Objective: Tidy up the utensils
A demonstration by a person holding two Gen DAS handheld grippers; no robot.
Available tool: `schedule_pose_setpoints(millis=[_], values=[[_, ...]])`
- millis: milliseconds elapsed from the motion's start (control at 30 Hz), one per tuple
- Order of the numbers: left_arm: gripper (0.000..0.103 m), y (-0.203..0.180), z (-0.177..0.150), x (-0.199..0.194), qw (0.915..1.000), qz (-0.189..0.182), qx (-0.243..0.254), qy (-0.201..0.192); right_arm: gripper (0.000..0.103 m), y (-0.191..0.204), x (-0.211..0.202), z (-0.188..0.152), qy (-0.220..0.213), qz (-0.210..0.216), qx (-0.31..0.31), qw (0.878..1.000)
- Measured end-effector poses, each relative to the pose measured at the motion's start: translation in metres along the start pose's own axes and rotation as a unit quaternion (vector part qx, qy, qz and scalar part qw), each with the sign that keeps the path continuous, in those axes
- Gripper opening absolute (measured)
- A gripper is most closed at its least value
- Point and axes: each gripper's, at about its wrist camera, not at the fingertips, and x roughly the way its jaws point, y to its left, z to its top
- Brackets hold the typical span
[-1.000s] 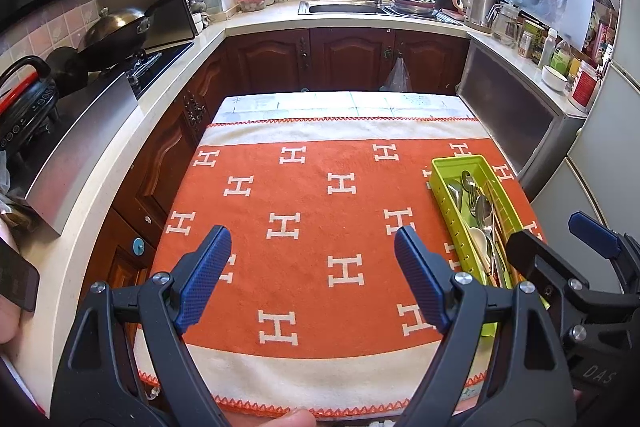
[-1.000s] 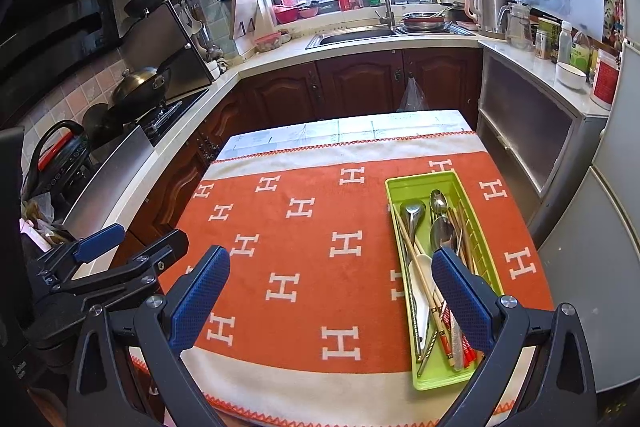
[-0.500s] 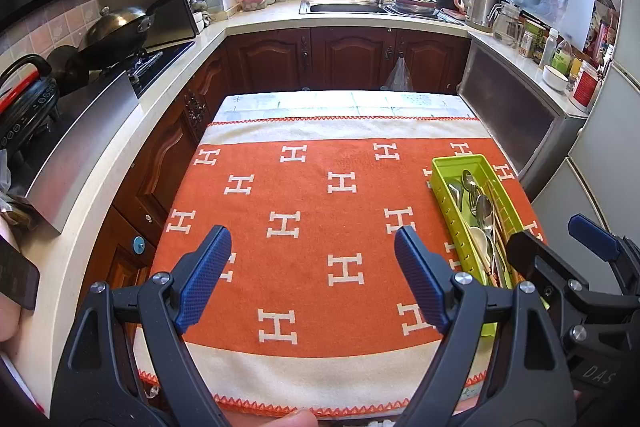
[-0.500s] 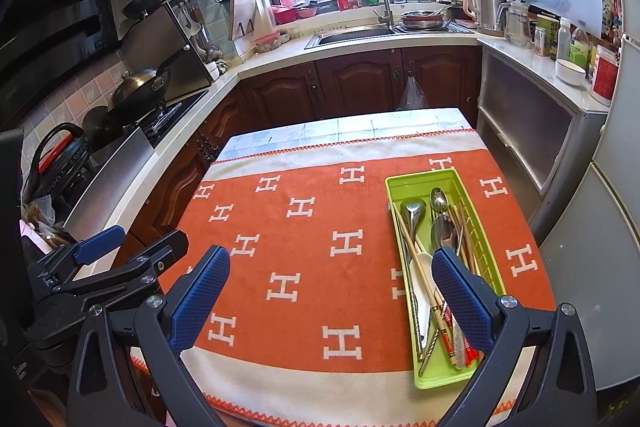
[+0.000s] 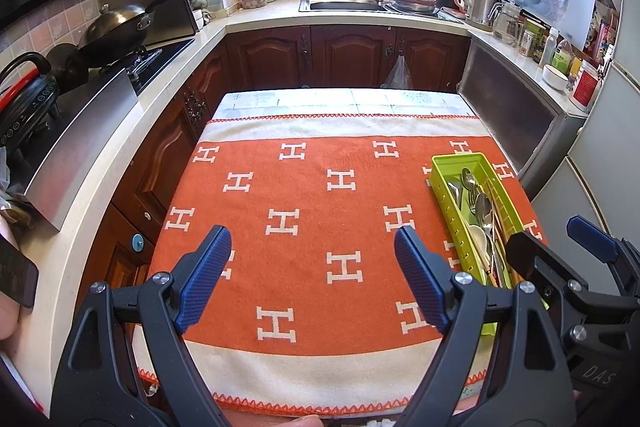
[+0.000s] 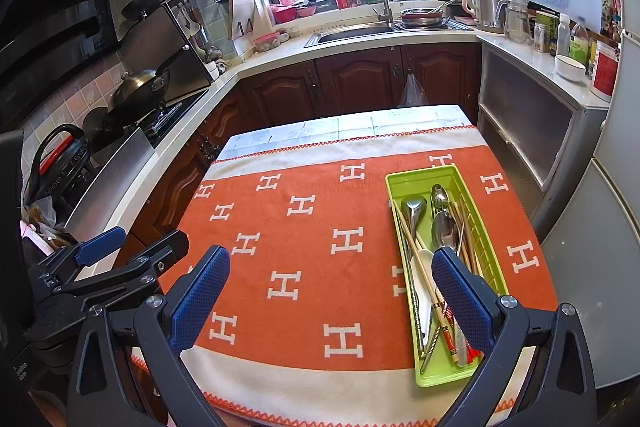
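A lime green utensil tray [image 6: 491, 261] [image 5: 439, 175] lies on the right side of the orange H-patterned cloth [image 6: 312, 239] [image 5: 304, 195]. It holds metal spoons [image 6: 414, 207], a white spoon [image 5: 478, 235], chopsticks [image 6: 416, 257] and other utensils, all mixed together. My left gripper [image 5: 312, 259] is open and empty above the near middle of the cloth. My right gripper [image 6: 330, 279] is open and empty above the near cloth, its right finger over the tray's near half. Each gripper shows in the other's view.
The table is a small island with kitchen counters around it. A stove with a wok [image 5: 116, 27] is at the left, a sink [image 5: 344, 5] at the back, a kettle [image 5: 478, 1] and jars at the right. A fridge [image 6: 600, 227] stands close to the right.
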Motion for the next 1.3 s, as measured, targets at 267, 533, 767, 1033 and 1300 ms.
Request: schedule_pose_setpoints(millis=[267, 533, 767, 1033, 1300], values=[[0.082, -0.0018, -0.0014, 0.0004, 1.0000, 0.000, -0.001, 0.001, 0.102, -0.0005, 0.0013, -0.0003, 0.000, 0.001, 0.001, 1.000], [0.082, -0.0048, -0.0084, 0.0044, 1.0000, -0.001, -0.005, 0.002, 0.102, -0.0007, 0.0013, 0.0002, 0.000, 0.000, 0.001, 1.000], [0.082, -0.0044, -0.0077, 0.0034, 1.0000, 0.000, -0.005, 0.001, 0.102, -0.0002, -0.0007, 0.0010, 0.000, 0.000, 0.001, 1.000], [0.082, -0.0057, -0.0090, 0.0037, 1.0000, 0.003, -0.004, -0.004, 0.102, -0.0011, 0.0012, 0.0006, 0.001, 0.000, 0.002, 1.000], [0.082, -0.0044, -0.0058, 0.0014, 1.0000, 0.004, -0.003, -0.006, 0.102, -0.0007, 0.0006, 0.0005, -0.001, -0.001, 0.002, 1.000]])
